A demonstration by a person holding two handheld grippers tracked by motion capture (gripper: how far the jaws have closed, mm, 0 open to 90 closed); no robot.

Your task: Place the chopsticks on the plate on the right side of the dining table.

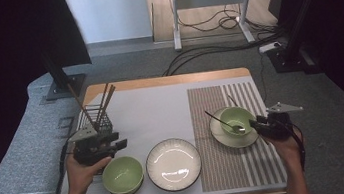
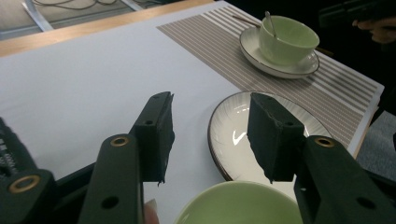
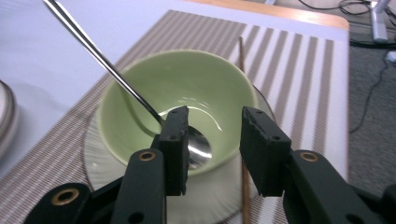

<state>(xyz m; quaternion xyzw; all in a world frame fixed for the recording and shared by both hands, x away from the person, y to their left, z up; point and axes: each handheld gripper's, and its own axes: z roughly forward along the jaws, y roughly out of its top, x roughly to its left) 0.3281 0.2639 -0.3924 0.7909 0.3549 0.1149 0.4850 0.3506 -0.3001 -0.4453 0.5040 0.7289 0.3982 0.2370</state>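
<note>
Left gripper (image 1: 115,143): jaws apart, nothing between them, poised just behind the near green bowl (image 1: 123,175), with the white plate (image 1: 174,164) to its right. Right gripper (image 3: 212,140): jaws apart, clamping nothing. Directly ahead of it a green bowl (image 3: 187,93) sits on a saucer (image 3: 100,170); the spoon (image 3: 140,100) rests inside, its handle leaning over the far rim. One chopstick (image 3: 242,65) lies beyond.

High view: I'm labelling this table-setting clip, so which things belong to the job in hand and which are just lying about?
In the job:
- spoon resting in the green bowl on its saucer, by the right gripper, jaws open
- striped placemat

Lying about:
- second green bowl under the left gripper
- white plate
- wire basket of chopsticks
</note>
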